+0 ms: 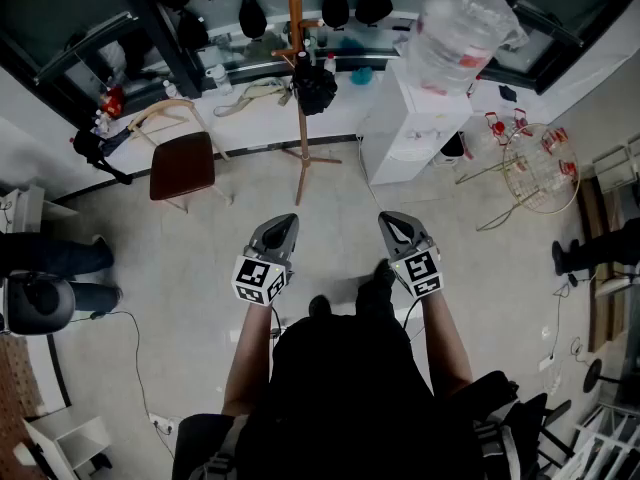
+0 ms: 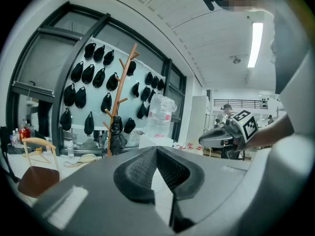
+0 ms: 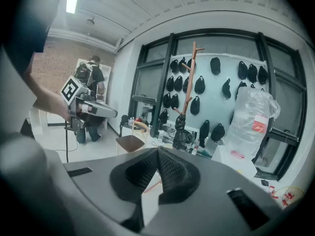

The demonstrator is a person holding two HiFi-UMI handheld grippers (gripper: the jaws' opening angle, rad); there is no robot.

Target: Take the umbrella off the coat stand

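Observation:
A wooden coat stand (image 1: pixel 297 78) rises from the floor ahead of me, with a folded black umbrella (image 1: pixel 315 86) hanging on it. The same stand (image 2: pixel 118 102) and umbrella (image 2: pixel 116 137) show left of centre in the left gripper view, and the stand (image 3: pixel 189 82) with its umbrella (image 3: pixel 182 135) sits mid-frame in the right gripper view. My left gripper (image 1: pixel 279 230) and right gripper (image 1: pixel 394 224) are held side by side well short of the stand. Both are shut with nothing between the jaws.
A brown wooden chair (image 1: pixel 182 160) stands left of the stand. A white water dispenser (image 1: pixel 405 118) with a big clear bottle (image 1: pixel 455 28) is on the right, with a wire rack (image 1: pixel 535 168) beyond it. A counter runs along the window wall. A person's legs (image 1: pixel 50 256) show at the left edge.

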